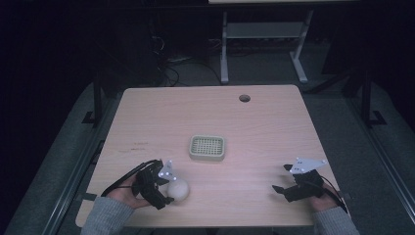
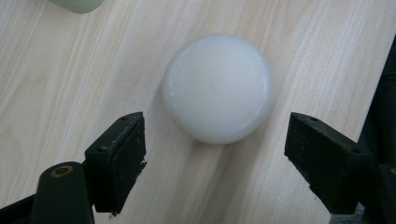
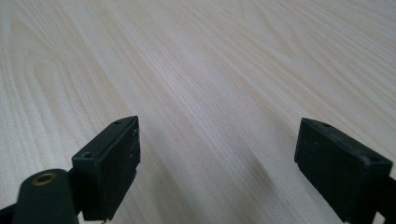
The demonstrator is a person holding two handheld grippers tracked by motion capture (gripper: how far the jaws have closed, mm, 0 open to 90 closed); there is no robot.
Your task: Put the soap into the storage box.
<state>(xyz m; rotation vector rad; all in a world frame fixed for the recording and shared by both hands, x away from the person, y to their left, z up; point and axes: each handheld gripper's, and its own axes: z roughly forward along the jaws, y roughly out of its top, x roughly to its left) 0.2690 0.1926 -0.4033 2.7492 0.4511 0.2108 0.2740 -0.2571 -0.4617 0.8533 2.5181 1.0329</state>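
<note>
While the left gripper (image 2: 215, 140) stands wide just short of the white soap (image 2: 218, 87) on the bench (image 1: 254, 127), the right gripper (image 3: 217, 154) hangs wide over bare wood.

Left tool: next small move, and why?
Probably ease the left tool forward until the white soap bar sits between its jaws, then close. The jaws stand open, wider than the bar, which lies on the table just ahead of them, untouched.

Bare table (image 1: 264, 127) around soap (image 1: 178, 190); dish (image 1: 207, 148) nearby, probably clear of approach.
</note>
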